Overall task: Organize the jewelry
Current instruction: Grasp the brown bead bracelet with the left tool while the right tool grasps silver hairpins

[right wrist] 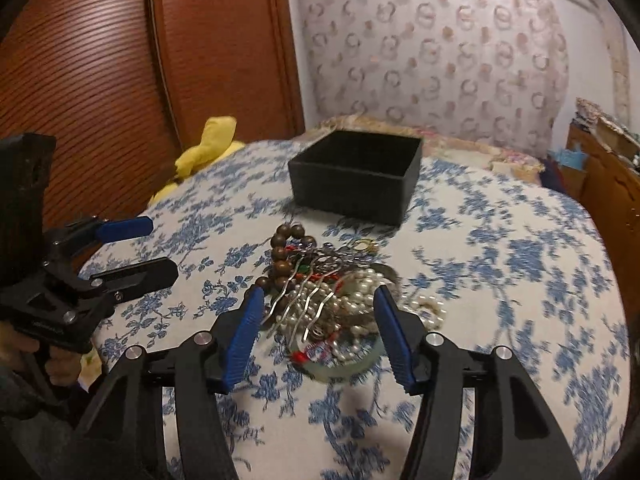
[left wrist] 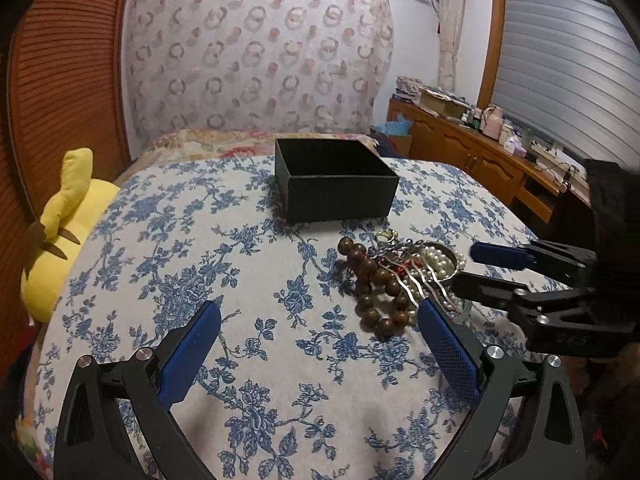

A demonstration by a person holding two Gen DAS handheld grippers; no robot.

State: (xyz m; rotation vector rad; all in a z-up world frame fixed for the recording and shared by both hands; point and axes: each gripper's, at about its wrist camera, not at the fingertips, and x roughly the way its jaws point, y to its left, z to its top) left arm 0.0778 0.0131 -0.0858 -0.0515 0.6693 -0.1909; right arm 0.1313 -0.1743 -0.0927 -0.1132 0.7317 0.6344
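A tangled jewelry pile lies on the blue-flowered bedspread: brown wooden beads, pearls, wavy silver hairpins, a gold ring. It also shows in the right wrist view, with a pale green bangle. An open black box stands behind the pile, also in the right wrist view. My left gripper is open and empty, left of the pile. My right gripper is open, its jaws on either side of the pile's near edge; it also shows in the left wrist view.
A yellow plush toy lies at the bed's left edge by the wooden louvred wardrobe. A wooden sideboard with bottles stands right of the bed. A patterned cloth hangs behind the bed.
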